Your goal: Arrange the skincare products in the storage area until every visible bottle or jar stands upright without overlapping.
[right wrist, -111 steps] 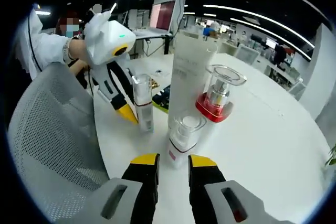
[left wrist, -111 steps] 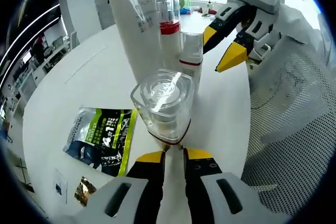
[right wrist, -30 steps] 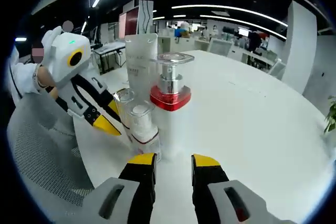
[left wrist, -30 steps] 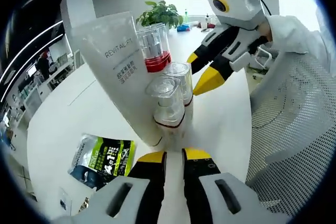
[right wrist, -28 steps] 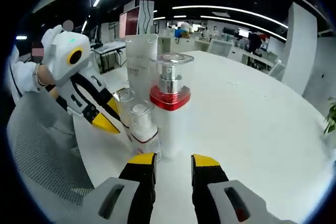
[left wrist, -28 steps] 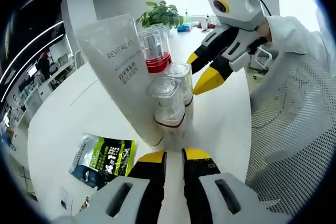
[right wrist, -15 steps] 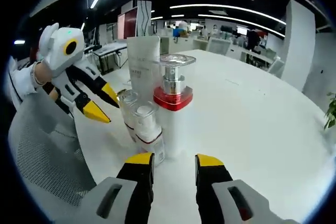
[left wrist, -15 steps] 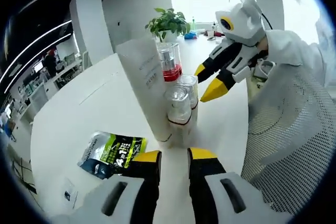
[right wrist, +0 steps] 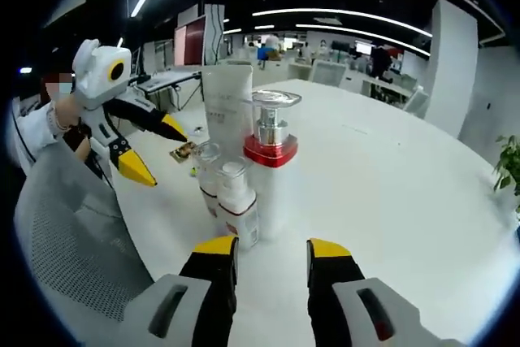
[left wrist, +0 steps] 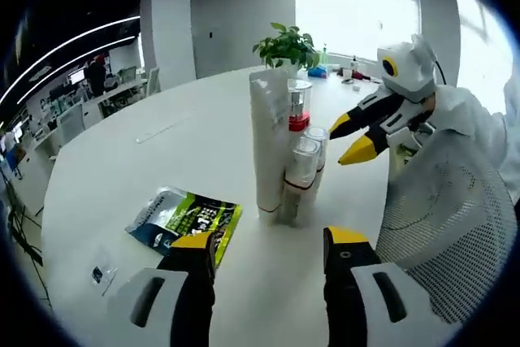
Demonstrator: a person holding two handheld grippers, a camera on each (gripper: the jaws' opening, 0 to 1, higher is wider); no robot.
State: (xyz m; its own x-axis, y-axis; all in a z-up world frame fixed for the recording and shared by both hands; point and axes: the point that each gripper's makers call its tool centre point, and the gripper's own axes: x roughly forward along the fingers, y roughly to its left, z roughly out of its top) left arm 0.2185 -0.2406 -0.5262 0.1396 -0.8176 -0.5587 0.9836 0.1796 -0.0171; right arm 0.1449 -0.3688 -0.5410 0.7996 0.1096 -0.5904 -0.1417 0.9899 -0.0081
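Four skincare products stand upright in a tight cluster on the white round table [left wrist: 122, 160]. A tall white tube [left wrist: 268, 144] [right wrist: 227, 107] and a red-collared pump bottle [left wrist: 298, 107] [right wrist: 270, 160] stand with two small clear-capped bottles [left wrist: 302, 172] [left wrist: 317, 145] beside them. In the right gripper view the small bottles [right wrist: 236, 197] [right wrist: 209, 166] stand nearest. My left gripper [left wrist: 270, 241] [right wrist: 158, 150] is open, back from the cluster. My right gripper [right wrist: 270, 251] [left wrist: 351, 137] is open too, holding nothing, on the opposite side.
A green and black sachet [left wrist: 187, 219] lies flat left of the cluster. A small packet [left wrist: 103, 272] lies near the table edge. A white mesh chair [left wrist: 443, 225] [right wrist: 73, 233] stands close by. A potted plant [left wrist: 284, 42] sits at the far side.
Both grippers have drawn back from the cluster, which looks smaller. The left jaws have spread much wider. The products stay in place.
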